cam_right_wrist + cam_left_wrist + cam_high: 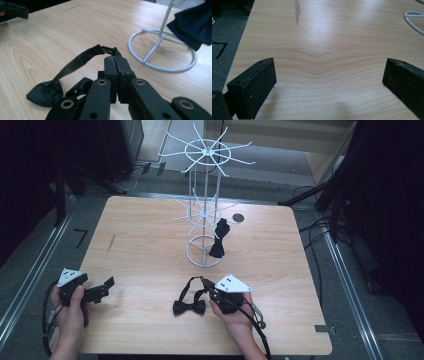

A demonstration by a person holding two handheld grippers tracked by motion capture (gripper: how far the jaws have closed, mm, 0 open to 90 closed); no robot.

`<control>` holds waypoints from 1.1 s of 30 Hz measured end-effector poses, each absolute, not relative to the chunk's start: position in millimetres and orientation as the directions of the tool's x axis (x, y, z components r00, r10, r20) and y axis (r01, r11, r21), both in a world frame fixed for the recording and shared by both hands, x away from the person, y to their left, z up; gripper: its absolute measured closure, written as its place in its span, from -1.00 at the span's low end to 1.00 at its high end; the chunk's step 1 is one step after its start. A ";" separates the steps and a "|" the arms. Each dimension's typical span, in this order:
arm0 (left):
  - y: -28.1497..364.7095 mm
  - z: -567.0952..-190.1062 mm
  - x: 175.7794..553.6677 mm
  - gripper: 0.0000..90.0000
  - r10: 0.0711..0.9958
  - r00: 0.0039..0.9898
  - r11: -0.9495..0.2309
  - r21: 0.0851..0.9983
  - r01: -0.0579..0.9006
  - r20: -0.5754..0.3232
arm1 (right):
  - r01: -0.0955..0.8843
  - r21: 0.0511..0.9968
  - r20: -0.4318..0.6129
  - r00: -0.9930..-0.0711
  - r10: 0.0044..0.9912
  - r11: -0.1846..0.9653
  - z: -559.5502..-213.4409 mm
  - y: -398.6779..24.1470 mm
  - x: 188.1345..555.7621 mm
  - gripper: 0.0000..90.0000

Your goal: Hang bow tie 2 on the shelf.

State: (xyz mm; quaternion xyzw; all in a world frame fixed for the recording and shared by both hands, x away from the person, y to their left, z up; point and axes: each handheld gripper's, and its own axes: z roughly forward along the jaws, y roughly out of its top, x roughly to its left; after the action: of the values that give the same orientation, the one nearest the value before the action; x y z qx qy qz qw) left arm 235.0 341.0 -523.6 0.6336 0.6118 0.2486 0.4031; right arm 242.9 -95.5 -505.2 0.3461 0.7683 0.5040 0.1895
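Between the right gripper's (115, 59) closed jaws, clamped: the strap of a black bow tie (46, 93), bow lying just beside. Left gripper (329, 75) jaws wide apart over bare table (332, 30), nothing between.

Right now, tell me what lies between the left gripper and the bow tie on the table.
Nothing: in the high view, only bare table separates the left gripper from the bow tie, whose strap the right gripper pinches.

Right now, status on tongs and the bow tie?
Right tongs shut on bow tie strap; bow on table. Left tongs open, idle. Rack ahead, second tie already hung.
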 end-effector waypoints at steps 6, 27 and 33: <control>340.9 -523.6 235.0 -1.00 0.976 0.126 0.074 0.815 0.575 -0.177 | 0.313 0.919 0.044 -0.682 0.730 0.238 -498.0 -98.8 241.5 1.00; 342.4 -523.5 236.6 -1.00 0.975 0.129 0.076 0.817 0.571 -0.181 | 0.250 0.952 0.020 -0.625 0.780 0.176 -469.7 -123.3 247.9 1.00; 342.5 -523.4 236.5 -1.00 0.975 0.131 0.076 0.818 0.571 -0.182 | 0.241 0.959 0.029 -0.608 0.793 0.149 -461.5 -127.1 250.1 1.00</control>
State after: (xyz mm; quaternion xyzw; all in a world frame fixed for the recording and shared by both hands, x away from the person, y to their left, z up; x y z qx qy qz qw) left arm 236.5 342.5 -523.4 0.6326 0.6107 0.2486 0.4062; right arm 250.1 -127.1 -461.5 0.3622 0.7141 0.5423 0.2546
